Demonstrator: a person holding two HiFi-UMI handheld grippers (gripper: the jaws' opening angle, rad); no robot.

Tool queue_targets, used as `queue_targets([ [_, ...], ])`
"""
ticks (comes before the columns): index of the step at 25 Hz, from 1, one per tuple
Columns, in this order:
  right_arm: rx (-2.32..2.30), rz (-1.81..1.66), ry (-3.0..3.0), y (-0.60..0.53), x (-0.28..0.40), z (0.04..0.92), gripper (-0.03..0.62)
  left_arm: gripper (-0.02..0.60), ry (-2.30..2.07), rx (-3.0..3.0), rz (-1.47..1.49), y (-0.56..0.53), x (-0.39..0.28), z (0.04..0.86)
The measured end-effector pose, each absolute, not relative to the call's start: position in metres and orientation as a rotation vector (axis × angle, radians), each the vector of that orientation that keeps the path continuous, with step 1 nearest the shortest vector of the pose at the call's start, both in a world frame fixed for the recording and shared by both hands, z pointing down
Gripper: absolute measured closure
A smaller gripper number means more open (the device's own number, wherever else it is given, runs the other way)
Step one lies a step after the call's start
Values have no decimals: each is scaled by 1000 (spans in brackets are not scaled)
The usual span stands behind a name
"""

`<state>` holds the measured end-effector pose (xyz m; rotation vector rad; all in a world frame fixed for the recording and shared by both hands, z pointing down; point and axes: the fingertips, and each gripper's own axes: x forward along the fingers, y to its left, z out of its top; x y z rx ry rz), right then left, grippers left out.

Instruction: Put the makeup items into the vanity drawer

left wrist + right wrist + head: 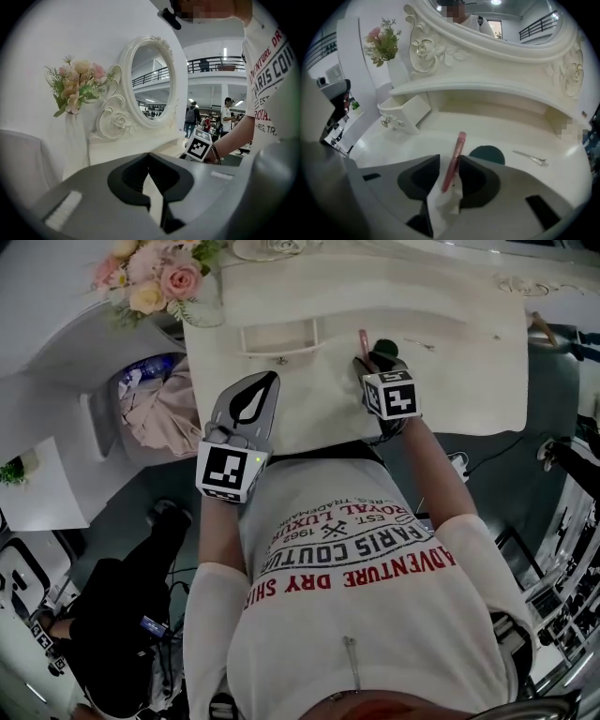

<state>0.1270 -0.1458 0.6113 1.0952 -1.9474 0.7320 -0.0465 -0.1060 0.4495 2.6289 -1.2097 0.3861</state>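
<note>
The slim pink makeup stick [455, 157] lies mid-desk, its long axis running front to back with the far end toward the mirror. The right hand-held gripper [448, 160] straddles its near end, jaws partly open and unclamped. The left hand-held gripper [149, 155] is closed and empty. Pinched this off-centre, the stick could roll or swivel and drop short of the open drawer [404, 112].

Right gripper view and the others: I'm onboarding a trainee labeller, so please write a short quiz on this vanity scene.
1. True or false: the vanity drawer stands open.
2. What lies between the right gripper's jaws? A pink tube; B hair clip; C brush.
3. Fill in: in the left gripper view, the flowers stand to the ___ of the mirror.
Key: 1 true; 2 A; 3 left.
</note>
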Motion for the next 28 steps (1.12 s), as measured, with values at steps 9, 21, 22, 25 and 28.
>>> queue_targets([
  [9, 1141, 700, -1929, -154, 132, 602, 542, 571, -1230, 2632, 368, -111, -58, 446],
  [21, 1002, 429, -2175, -168, 64, 508, 542, 571, -1386, 2629, 285, -101, -95, 412],
  [22, 950, 404, -2202, -167, 52, 504, 542, 571, -1403, 2624, 279, -100, -100, 410],
  [25, 767, 324, -2253, -160, 15, 501, 542, 571, -1463, 2597, 272, -92, -119, 408],
  [28, 616, 245, -2251, -155, -17, 506, 542, 570, -1529, 2558, 262, -84, -138, 407],
])
